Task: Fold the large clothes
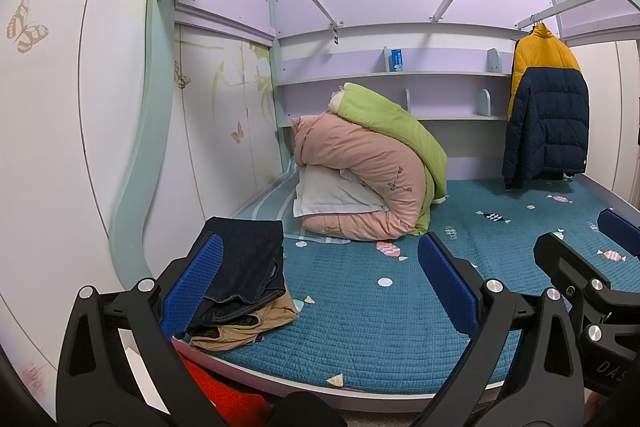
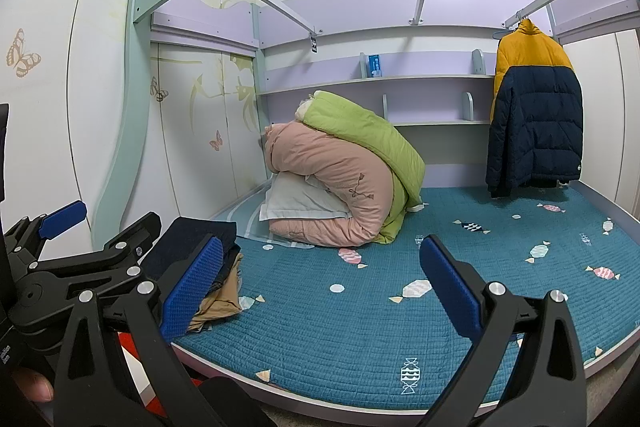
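A folded dark denim garment (image 1: 244, 259) lies on a folded tan garment (image 1: 248, 327) at the bed's near left corner; both show in the right wrist view, denim (image 2: 192, 243) over tan (image 2: 224, 301). A yellow and navy puffer jacket (image 1: 546, 115) (image 2: 534, 115) hangs from a rail at the back right. My left gripper (image 1: 320, 283) is open and empty above the near edge of the bed. My right gripper (image 2: 320, 283) is open and empty beside it; it shows at the right of the left wrist view (image 1: 580, 247).
The bed has a teal quilted cover (image 1: 360, 307) with candy prints. A pile of pink and green quilts (image 1: 360, 167) on a white pillow sits at the back left. Lilac shelves (image 1: 400, 79) run along the back wall. A teal frame arches overhead. Something red (image 1: 224, 391) lies on the floor.
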`<control>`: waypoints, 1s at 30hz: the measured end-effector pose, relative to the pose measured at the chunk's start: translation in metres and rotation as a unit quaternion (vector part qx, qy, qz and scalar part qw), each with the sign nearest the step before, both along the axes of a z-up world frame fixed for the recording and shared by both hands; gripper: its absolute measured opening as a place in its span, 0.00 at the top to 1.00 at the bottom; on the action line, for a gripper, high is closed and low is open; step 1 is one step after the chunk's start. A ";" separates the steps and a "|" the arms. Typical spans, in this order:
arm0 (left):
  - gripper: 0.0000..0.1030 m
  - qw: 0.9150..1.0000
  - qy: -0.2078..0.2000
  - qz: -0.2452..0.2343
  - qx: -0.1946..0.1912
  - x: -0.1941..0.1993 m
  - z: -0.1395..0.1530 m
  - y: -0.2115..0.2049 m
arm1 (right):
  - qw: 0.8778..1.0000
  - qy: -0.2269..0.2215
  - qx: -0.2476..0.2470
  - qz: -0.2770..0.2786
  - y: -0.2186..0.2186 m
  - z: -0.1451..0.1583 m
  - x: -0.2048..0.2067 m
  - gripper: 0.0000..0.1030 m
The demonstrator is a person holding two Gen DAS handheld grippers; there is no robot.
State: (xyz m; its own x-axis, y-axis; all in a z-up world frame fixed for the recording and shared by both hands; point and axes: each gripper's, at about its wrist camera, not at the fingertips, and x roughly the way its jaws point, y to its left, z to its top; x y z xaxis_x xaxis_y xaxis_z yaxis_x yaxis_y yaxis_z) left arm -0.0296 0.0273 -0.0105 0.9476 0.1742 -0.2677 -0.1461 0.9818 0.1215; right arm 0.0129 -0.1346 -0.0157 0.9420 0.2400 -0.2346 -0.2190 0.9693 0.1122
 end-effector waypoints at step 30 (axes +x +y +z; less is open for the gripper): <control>0.05 1.000 0.000 0.001 0.000 0.000 0.000 0.001 | 1.000 0.000 0.002 -0.002 0.001 0.000 0.000 0.07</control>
State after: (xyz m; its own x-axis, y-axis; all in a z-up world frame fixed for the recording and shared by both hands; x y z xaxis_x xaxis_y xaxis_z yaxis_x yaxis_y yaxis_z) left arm -0.0298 0.0287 -0.0108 0.9475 0.1761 -0.2669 -0.1480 0.9814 0.1223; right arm 0.0128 -0.1333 -0.0155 0.9427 0.2376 -0.2341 -0.2157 0.9696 0.1155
